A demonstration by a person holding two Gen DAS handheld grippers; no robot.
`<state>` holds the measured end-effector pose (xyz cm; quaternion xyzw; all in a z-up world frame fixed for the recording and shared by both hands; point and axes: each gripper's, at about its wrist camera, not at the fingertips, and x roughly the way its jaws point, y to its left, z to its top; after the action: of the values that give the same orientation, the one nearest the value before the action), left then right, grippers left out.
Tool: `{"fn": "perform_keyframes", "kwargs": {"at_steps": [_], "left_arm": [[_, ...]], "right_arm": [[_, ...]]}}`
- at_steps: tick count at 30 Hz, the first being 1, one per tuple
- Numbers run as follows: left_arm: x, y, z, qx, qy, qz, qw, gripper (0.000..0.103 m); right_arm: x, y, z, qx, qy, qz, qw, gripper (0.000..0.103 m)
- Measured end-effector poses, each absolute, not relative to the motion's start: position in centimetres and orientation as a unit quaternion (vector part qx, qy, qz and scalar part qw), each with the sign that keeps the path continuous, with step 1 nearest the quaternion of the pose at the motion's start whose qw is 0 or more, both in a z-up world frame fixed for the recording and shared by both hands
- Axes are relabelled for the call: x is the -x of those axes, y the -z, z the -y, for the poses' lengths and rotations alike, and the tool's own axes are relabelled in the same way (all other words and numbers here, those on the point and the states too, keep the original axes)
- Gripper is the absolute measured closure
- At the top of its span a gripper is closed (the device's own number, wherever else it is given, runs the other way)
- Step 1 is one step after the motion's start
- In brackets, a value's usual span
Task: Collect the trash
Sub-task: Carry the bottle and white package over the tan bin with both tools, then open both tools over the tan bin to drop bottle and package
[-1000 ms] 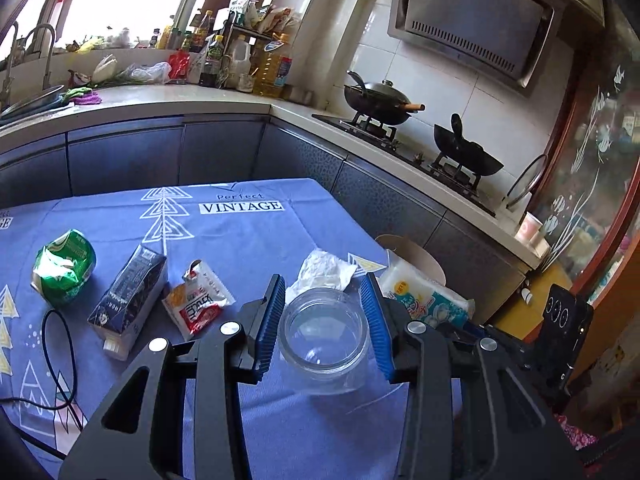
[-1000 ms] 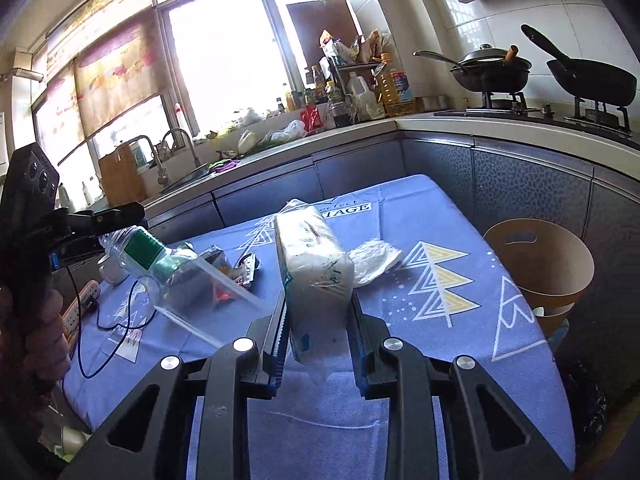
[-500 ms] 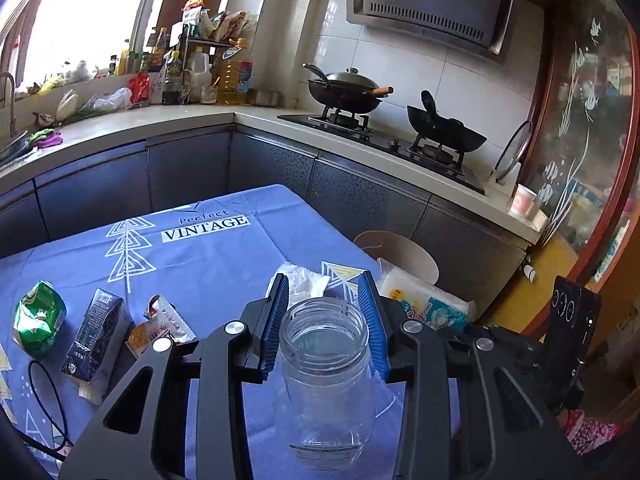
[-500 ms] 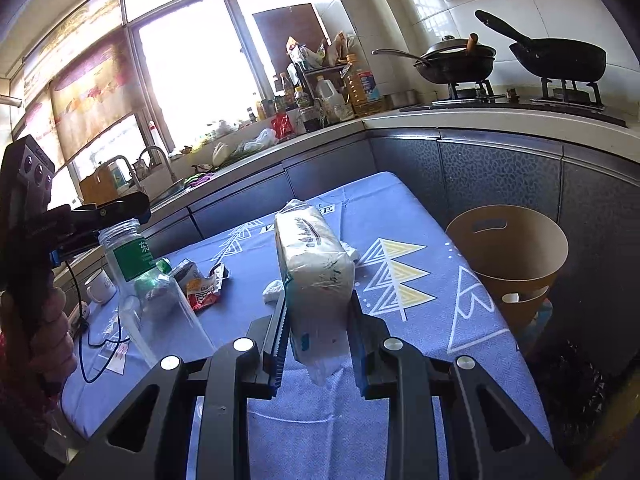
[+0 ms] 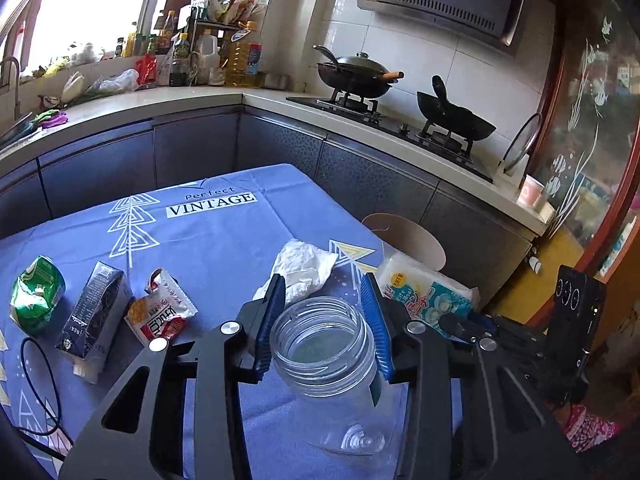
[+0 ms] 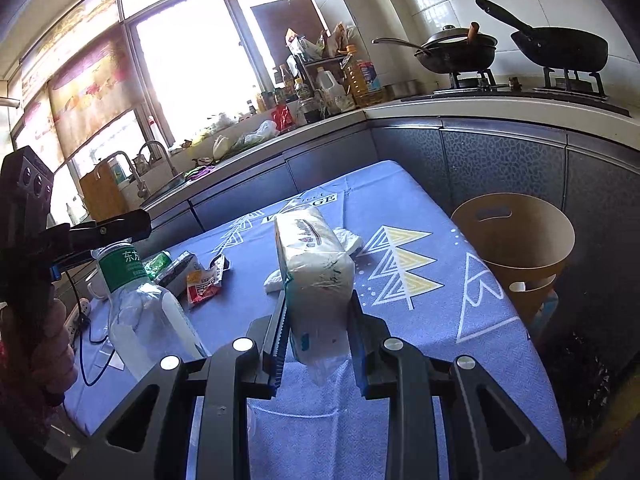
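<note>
Kitchen, blue tablecloth (image 5: 224, 240), brown bin (image 6: 516, 236) beside. Left gripper (image 5: 326, 304) pinching clear bottle (image 5: 320, 340); right gripper (image 6: 318, 316) clamping tissue pack (image 6: 312, 264).

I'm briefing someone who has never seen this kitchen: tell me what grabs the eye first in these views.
Both grippers are full: the left gripper is shut on the neck of a clear, capless plastic bottle, and the right gripper clamps a white plastic-wrapped tissue pack upright above the blue patterned tablecloth. Just off the table's right edge stands a tan round waste bin, open and apparently empty.
</note>
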<state>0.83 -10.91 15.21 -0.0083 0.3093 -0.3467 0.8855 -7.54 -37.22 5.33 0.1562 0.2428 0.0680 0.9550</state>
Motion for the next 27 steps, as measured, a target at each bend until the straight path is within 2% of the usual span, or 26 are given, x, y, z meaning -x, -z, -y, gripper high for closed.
{"fn": "perform_keyframes", "kwargs": {"at_steps": [8,16,22,27], "left_arm": [[-2.9,-18.8,14.1,0.025,0.384,-0.289,0.876,0.065],[-6.7,-22.4,25.3,0.009,0.429,-0.25,0.868,0.065],[-11.1,-22.7,33.2,0.015,0.426,-0.238,0.873,0.065],[-15.3,-20.7,38.3,0.013,0.411,-0.255,0.875,0.065]], "right_arm": [[7.8,-6.4,39.9,-0.159,-0.031,-0.22,0.962,0.075],[6.0,-7.0,48.1,-0.185,0.052,-0.205,0.96,0.075],[4.2,-6.0,52.7,-0.187,0.095,-0.219,0.953,0.075],[2.6,-4.3,55.2,-0.195,0.11,-0.236,0.946,0.075]]}}
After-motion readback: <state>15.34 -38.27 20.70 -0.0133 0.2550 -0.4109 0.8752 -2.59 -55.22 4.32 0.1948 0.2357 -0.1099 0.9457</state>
